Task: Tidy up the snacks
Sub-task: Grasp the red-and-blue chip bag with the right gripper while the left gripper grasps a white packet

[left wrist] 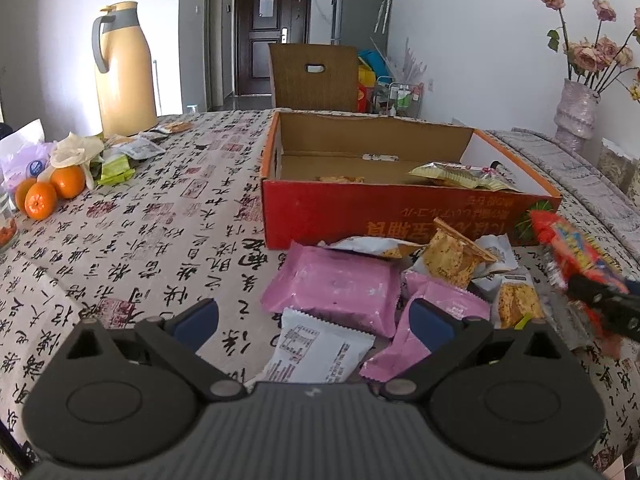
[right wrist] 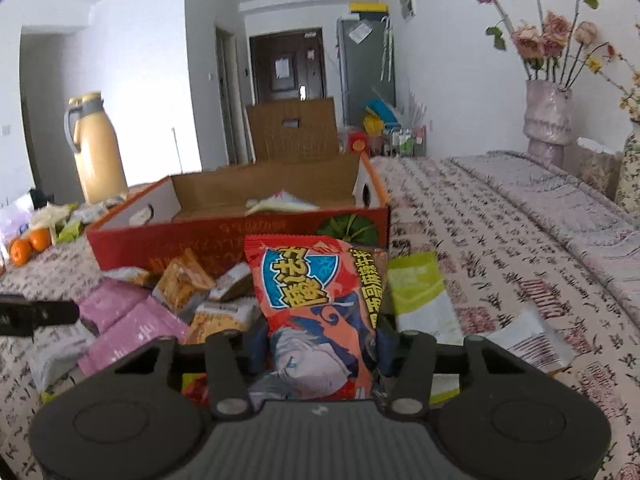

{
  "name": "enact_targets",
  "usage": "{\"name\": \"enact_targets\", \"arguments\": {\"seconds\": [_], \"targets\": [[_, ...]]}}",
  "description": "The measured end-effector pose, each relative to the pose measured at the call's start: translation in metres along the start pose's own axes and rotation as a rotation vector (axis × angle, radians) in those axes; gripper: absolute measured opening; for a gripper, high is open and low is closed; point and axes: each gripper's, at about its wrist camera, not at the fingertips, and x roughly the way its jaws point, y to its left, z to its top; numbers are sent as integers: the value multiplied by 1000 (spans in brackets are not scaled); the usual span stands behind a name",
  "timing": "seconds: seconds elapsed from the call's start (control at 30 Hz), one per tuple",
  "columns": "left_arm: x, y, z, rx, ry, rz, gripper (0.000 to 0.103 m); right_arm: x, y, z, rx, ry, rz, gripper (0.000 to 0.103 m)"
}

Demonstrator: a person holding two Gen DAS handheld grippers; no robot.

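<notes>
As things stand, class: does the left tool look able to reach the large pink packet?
Probably yes: the left tool stands open, the pink packet lies uncovered just ahead, and nothing blocks the way.

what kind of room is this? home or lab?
Most likely a home dining or living area. A table under a calligraphy-print tablecloth carries a tan thermos jug and oranges, a wooden chair stands behind it, and a dark front door and grey fridge show beyond.

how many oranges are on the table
3, clustered at the table's left edge in the left wrist view: one in front, one behind it to the right, one partly hidden at the left. More may hide behind the bags.
</notes>
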Motion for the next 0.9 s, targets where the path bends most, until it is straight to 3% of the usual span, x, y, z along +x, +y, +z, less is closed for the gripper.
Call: {"name": "enact_targets", "arguments": {"seconds": [0.37,0.77,0.9], "targets": [[1,14,-7,47,34,39,103,-14,-10,1,25,-43,-25,49],[14,12,-22,92,104,-7,103,-17,-8,-1,24,-45,-29,50],[17,15,-23,72,116,-18,90,-18,-8,-1,23,-40,-31,50]]}}
